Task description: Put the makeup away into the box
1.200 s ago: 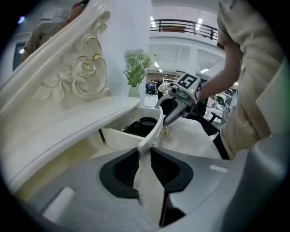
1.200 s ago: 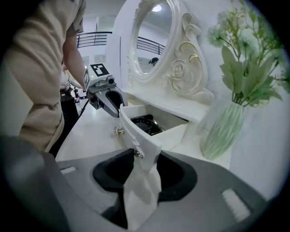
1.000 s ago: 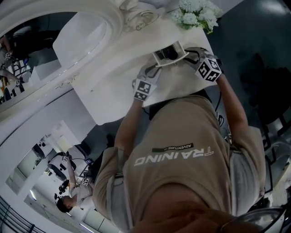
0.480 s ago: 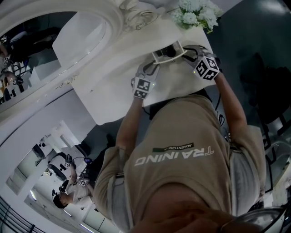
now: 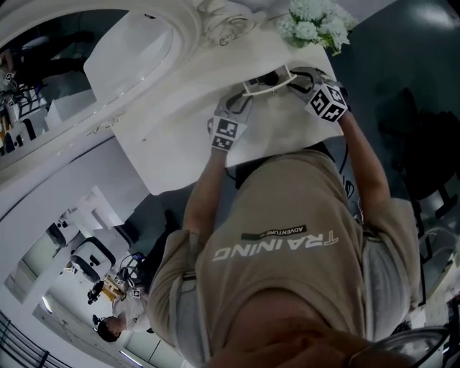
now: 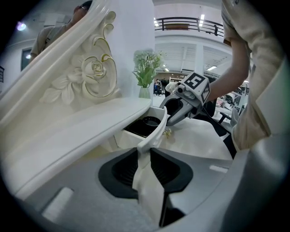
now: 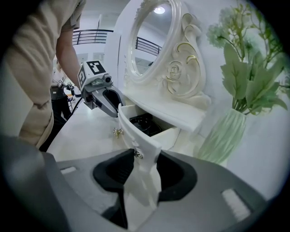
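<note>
A small white drawer [image 5: 267, 80] of the dressing table stands pulled out under the mirror shelf. Inside lies a black round makeup case [image 6: 149, 122] [image 7: 144, 123]. The drawer front [image 6: 157, 129] [image 7: 135, 135] carries small gold knobs [image 7: 118, 132]. My left gripper [image 6: 144, 156] [image 5: 241, 100] is shut on the left end of the drawer front. At the other end, my right gripper [image 7: 146, 170] [image 5: 298, 77] clamps the same front. Each gripper shows in the other's view, the left gripper [image 7: 118, 111] and the right gripper [image 6: 170, 118], both at the drawer's ends.
An ornate white mirror frame [image 5: 108, 93] rises behind the white tabletop [image 5: 180, 144]. A pale green vase of flowers [image 7: 224, 136] [image 5: 313, 20] stands close to the drawer's right end. The person's torso fills the lower head view. Other people show in the mirror.
Both grippers stay clamped on the drawer front. The drawer sits slightly nearer the shelf, with a little less of its dark inside showing. The head view has shifted a bit.
</note>
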`<state>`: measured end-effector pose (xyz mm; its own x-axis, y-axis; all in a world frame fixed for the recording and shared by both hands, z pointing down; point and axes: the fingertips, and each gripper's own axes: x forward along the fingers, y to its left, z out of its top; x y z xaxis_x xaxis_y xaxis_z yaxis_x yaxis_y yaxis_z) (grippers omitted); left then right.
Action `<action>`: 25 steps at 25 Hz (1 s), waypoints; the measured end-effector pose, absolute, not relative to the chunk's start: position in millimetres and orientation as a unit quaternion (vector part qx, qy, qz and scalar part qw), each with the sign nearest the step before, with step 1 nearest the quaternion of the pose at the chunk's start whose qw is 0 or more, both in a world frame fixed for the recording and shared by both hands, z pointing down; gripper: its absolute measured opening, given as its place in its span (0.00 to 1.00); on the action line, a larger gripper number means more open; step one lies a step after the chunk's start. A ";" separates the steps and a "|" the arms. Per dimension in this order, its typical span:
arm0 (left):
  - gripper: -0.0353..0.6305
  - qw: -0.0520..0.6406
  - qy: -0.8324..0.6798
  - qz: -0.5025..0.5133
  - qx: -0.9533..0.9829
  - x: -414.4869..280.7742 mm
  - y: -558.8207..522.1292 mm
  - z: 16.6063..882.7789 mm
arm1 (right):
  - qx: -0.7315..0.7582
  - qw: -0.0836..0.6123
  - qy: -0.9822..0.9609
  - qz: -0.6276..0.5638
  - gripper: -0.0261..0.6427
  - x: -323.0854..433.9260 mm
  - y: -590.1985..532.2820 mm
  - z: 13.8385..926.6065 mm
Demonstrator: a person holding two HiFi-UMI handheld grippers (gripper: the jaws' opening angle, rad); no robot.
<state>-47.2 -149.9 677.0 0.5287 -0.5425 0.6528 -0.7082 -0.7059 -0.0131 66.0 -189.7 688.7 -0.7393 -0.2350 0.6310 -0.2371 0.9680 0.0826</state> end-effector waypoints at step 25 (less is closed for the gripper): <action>0.20 0.254 -0.529 0.244 0.772 -77.6 -174.4 692.7 | 0.218 0.292 -0.924 0.115 0.29 59.6 -227.1 694.7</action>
